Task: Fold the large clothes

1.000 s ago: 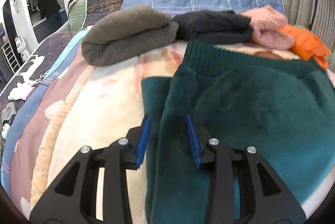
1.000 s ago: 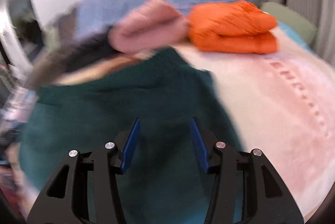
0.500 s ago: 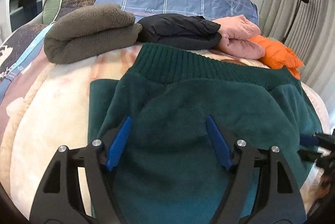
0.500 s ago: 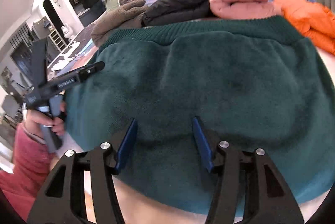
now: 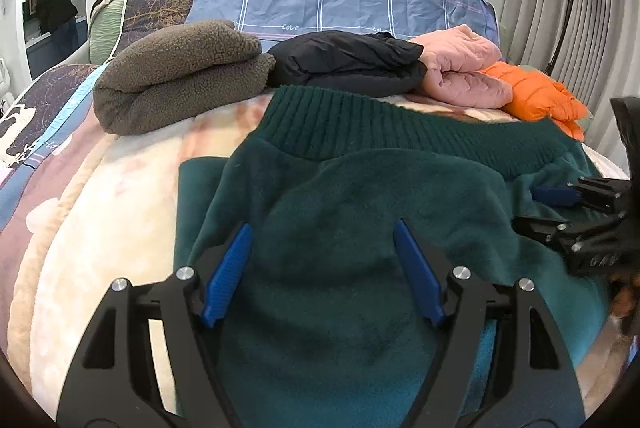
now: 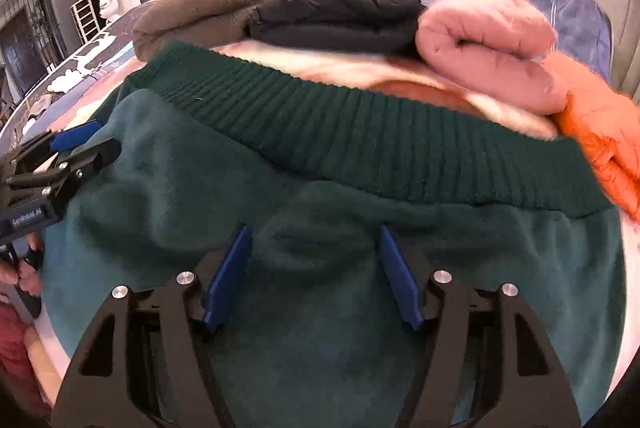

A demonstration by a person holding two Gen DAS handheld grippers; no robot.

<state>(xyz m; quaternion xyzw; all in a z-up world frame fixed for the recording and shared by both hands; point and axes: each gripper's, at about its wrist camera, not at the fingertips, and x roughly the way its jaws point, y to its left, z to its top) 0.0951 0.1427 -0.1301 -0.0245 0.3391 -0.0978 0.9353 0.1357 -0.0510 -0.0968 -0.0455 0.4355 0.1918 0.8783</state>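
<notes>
Hovering over the green sweater [image 5: 360,236] with left gripper [image 5: 322,268] and right gripper [image 6: 314,268] fingers spread (pinching nothing); best to grip both near corners evenly.

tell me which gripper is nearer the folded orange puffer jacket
Right. The right gripper hangs over the dark green fleece garment on the side nearest the folded orange puffer jacket; the left gripper is over its far side, toward the folded grey-brown fleece.
</notes>
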